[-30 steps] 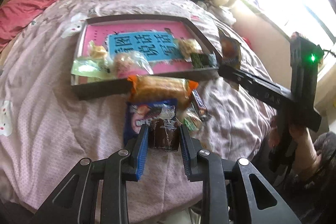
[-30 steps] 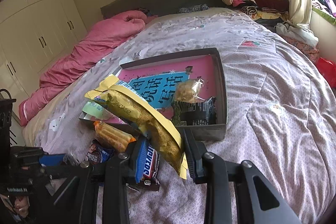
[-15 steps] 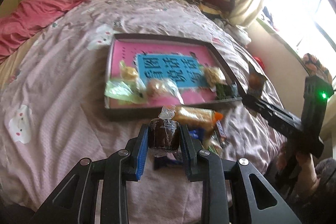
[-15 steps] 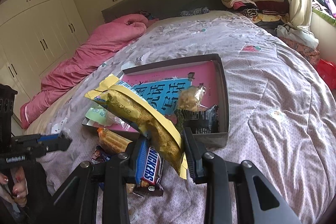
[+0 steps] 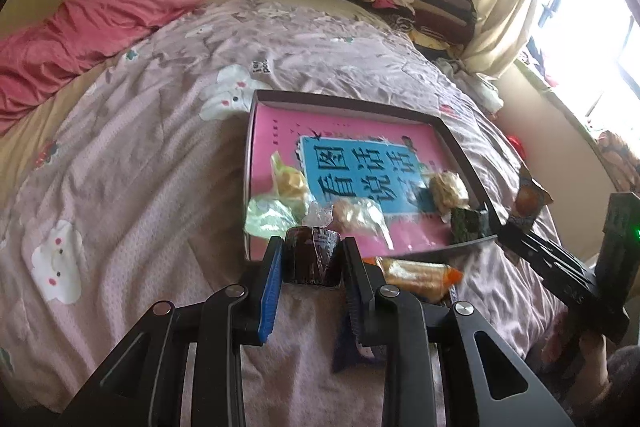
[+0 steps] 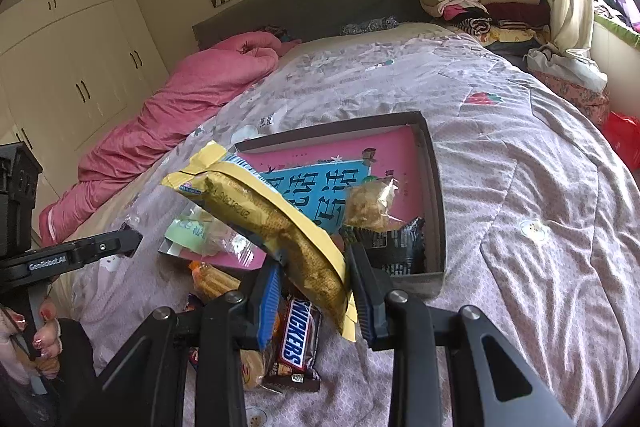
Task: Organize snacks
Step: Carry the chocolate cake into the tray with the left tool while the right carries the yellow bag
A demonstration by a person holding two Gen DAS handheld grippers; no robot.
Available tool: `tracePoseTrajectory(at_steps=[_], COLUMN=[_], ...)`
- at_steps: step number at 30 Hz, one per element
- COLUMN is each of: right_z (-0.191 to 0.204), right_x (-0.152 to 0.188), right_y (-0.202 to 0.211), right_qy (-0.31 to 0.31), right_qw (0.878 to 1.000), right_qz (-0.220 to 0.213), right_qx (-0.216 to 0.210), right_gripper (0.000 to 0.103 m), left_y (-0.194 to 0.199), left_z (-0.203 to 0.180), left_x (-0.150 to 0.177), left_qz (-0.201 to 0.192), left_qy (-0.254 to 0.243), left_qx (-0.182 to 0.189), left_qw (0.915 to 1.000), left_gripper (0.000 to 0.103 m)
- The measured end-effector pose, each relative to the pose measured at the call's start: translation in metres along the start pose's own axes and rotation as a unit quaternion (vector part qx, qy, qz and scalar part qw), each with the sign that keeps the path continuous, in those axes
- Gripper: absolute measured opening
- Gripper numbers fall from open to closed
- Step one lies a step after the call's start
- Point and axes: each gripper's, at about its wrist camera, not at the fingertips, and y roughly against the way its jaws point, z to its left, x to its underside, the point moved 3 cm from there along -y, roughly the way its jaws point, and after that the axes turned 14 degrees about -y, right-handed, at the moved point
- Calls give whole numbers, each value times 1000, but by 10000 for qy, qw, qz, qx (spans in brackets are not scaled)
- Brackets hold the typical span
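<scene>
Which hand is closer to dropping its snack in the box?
Probably the left. The left gripper holds a small brown wrapped snack right at the box's near edge. The right gripper grips a long yellow packet slightly short of the box.

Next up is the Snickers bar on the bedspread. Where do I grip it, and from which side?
Grip the Snickers bar across its narrow width, near the middle, coming from above. It lies flat and lengthwise toward the right claw, with the long sides showing. That claw is shut on a yellow packet, so set it down first.
</scene>
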Motion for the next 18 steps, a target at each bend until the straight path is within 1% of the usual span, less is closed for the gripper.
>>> tracePoseTrajectory(at_steps=[6, 10, 18], right_z=[-2, -4, -5], right_x=[-5, -8, -17], right_y=[-3, -6, -13], right_qy=[-98, -177, -337], right_qw=[9999, 9998, 9994], right_qz=[-28, -31, -69], right_qx=[-3, -1, -38], right_gripper=[33, 33, 33], left_y=[-12, -25, -43], left_z=[7, 12, 15], left_x=[-6, -8, -11], left_qz=[-51, -16, 44], left_qy=[33, 53, 61], left_qx=[-123, -242, -288], left_qw=[9999, 9997, 9996], left_gripper=[29, 29, 29])
